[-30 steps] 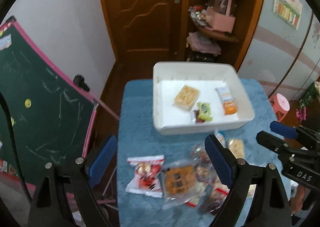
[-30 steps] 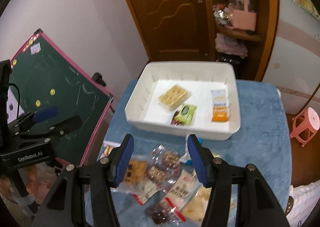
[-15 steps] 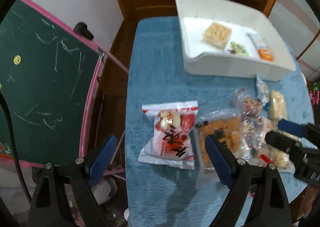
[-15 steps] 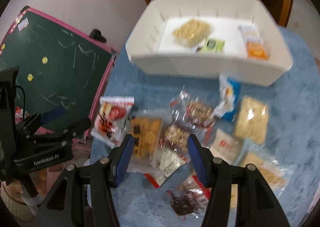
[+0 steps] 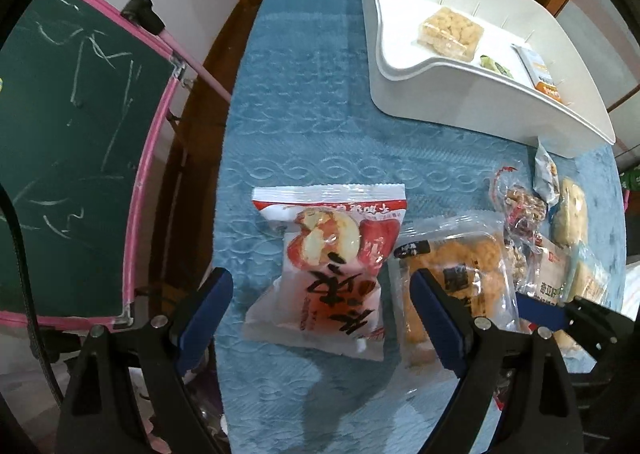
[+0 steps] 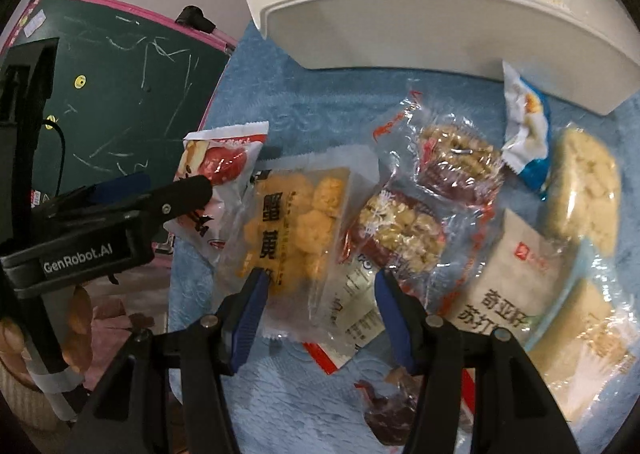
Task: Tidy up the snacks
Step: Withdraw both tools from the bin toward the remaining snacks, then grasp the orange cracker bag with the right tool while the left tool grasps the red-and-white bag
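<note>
left tongs (image 5: 316, 324): wide open, nothing gripped, pointing down over the surface; red pack between the fingers, no pad touching it
right tongs (image 6: 318, 308): part open, not gripping; white wrapper and bottom edge of yellow pack lying in the gap, pads clear of both
red pack (image 5: 332, 274): flat on blue cloth, between and just ahead of left tongs; red-and-white, fruit picture, black characters
yellow pack (image 6: 292, 222): clear wrap, orange-yellow pieces; just ahead of right tongs' left finger, touching red pack's right edge
white wrapper (image 6: 352, 306): under yellow pack's corner, between right tongs' fingers
nut bars (image 6: 404, 230): two clear-wrapped, red trim; ahead and right of right tongs, overlapping
beige pack (image 6: 508, 286): right of right tongs' right finger, black characters, partly under clear wrap
pale cake (image 6: 584, 190): far right of right tongs, beside beige pack
blue sachet (image 6: 524, 134): ahead-right of right tongs, just below bin wall
dark sweet (image 6: 388, 414): small, red-brown, between right tongs' arms, blurred
bin (image 5: 460, 94): white, far ahead-right of left tongs, on cloth; holding a cracker block (image 5: 450, 32), a green sachet (image 5: 496, 66), an orange-white pack (image 5: 540, 72)
surface (image 5: 304, 94): blue textured cloth
chalkboard (image 5: 68, 126): green, pink frame, left of left tongs, off the surface
</note>
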A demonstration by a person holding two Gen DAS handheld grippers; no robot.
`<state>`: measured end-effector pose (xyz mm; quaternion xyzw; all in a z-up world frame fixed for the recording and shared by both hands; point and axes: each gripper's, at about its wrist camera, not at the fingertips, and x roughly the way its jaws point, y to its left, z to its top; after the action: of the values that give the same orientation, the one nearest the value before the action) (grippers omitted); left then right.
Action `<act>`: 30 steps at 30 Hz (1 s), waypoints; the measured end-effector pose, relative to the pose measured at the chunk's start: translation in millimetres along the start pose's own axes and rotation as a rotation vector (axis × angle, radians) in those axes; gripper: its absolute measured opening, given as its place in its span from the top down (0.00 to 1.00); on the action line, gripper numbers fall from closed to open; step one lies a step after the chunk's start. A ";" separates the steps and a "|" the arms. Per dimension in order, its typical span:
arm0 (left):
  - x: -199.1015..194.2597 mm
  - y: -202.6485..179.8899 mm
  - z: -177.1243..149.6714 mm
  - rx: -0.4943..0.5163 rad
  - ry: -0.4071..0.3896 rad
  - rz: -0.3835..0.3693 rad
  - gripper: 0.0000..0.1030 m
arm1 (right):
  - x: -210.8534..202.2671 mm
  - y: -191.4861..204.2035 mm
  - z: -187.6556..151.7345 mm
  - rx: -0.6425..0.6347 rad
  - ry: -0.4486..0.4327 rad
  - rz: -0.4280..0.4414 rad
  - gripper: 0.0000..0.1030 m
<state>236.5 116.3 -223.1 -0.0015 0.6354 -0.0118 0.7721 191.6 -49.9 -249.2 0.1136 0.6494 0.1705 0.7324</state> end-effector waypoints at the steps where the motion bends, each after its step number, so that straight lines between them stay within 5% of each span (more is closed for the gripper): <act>1: 2.7 0.2 1.8 -0.002 0.006 -0.002 0.13 | 2.0 -1.8 0.3 0.009 0.011 0.013 0.46; 5: 17.6 2.0 5.2 -0.011 0.039 -0.003 0.13 | 9.5 -9.0 2.9 0.047 0.038 0.082 0.46; 16: 45.2 19.0 6.6 -0.091 0.073 -0.045 0.13 | 20.8 2.1 15.2 0.026 0.031 0.100 0.52; 18: 45.1 20.8 5.1 -0.097 0.058 -0.064 0.20 | 19.8 -1.2 15.3 0.025 0.024 0.118 0.56; 20: 43.4 22.2 3.1 -0.117 0.051 -0.109 0.37 | 16.7 -4.7 13.7 0.020 0.014 0.127 0.57; 30: 8.6 17.4 -21.2 -0.159 -0.015 -0.099 0.45 | -15.5 -2.5 -9.0 -0.055 -0.043 0.058 0.59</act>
<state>217.6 133.8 -235.9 -0.0943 0.6277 0.0008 0.7727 181.5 -58.8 -237.3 0.1155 0.6251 0.2069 0.7437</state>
